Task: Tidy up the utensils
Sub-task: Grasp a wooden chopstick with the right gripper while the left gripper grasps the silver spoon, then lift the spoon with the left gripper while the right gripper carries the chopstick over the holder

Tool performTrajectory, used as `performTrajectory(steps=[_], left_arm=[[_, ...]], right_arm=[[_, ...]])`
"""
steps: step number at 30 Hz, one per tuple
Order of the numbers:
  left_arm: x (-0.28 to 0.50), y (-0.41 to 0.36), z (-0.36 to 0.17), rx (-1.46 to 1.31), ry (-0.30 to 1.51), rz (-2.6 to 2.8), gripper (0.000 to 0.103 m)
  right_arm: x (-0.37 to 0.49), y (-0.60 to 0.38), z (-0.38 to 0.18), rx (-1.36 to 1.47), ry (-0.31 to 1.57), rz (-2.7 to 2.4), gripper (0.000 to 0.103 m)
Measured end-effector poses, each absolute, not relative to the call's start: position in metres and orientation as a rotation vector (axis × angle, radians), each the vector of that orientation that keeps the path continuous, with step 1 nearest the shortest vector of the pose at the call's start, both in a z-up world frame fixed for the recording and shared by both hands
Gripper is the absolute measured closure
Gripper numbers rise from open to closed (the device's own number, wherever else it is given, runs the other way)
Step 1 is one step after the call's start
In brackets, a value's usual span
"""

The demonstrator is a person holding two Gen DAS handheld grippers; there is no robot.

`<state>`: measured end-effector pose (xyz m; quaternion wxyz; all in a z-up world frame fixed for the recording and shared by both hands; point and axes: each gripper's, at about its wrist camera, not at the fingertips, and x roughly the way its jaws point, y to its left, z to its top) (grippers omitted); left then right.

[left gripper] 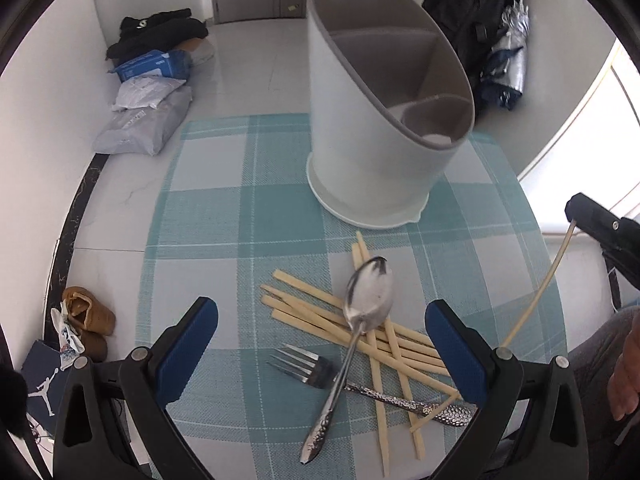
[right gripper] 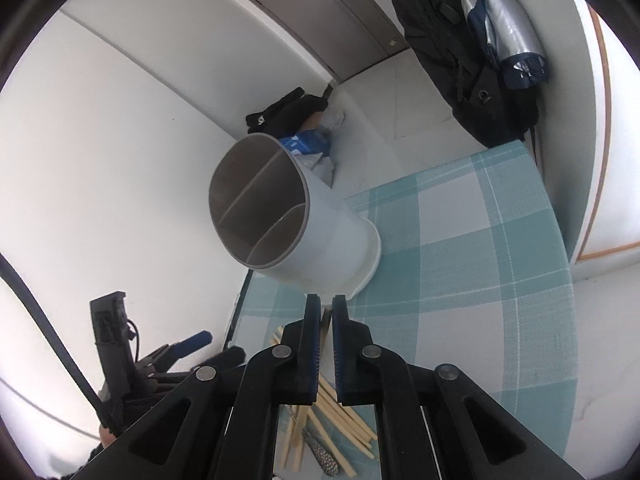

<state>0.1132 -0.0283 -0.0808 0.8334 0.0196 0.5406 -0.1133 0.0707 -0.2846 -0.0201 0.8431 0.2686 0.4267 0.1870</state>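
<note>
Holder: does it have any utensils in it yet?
No. The holder's compartments are empty; the spoon, fork and chopsticks lie on the mat.

Jumpman logo on blue bag (left gripper: 42,384)

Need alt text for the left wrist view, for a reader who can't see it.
Open left claw hovers over a spoon, fork and scattered chopsticks on a checked placemat. Behind stands an empty utensil holder; at right, the right claw holds one chopstick.
</note>
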Motion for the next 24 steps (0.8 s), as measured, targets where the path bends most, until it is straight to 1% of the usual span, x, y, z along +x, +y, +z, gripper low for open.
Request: performTrajectory(steps=[8, 10, 11, 13, 14, 15, 19, 20, 21, 24], left_arm=[[0.121, -0.057, -0.096, 0.253, 1.201, -0.293, 0.003], [0.122, -0.060, -0.100, 0.307, 1.214, -0.303, 0.009], [0.122, -0.060, -0.101, 0.326, 1.220, -0.302, 0.014], [0.124, -0.060, -0.104, 0.333, 1.241, -0.307, 0.015], [0.125, -0.058, -0.104, 0.324, 1.251, -0.313, 0.017], [0.126, -0.055, -0.105, 0.318, 1.260, -0.311, 0.022], [0.130, -0.055, -0.111, 0.294, 1.308, -0.326, 0.034], [0.131, -0.054, -0.113, 0.285, 1.320, -0.330, 0.038], [0.131, -0.053, -0.114, 0.279, 1.327, -0.329, 0.046], [0.135, -0.046, -0.115, 0.248, 1.328, -0.326, 0.063]], right_arm=[[0.074, -0.307, -0.034, 0.646, 0.875, 0.373, 0.099], [0.074, -0.309, -0.036, 0.658, 0.875, 0.376, 0.099], [0.075, -0.308, -0.038, 0.660, 0.876, 0.378, 0.099], [0.076, -0.306, -0.041, 0.658, 0.880, 0.382, 0.099], [0.077, -0.305, -0.041, 0.660, 0.881, 0.385, 0.099], [0.078, -0.305, -0.043, 0.665, 0.882, 0.390, 0.099], [0.081, -0.303, -0.045, 0.666, 0.880, 0.392, 0.099], [0.082, -0.303, -0.045, 0.668, 0.877, 0.393, 0.099], [0.082, -0.304, -0.045, 0.670, 0.875, 0.393, 0.099], [0.084, -0.305, -0.045, 0.676, 0.871, 0.387, 0.099]])
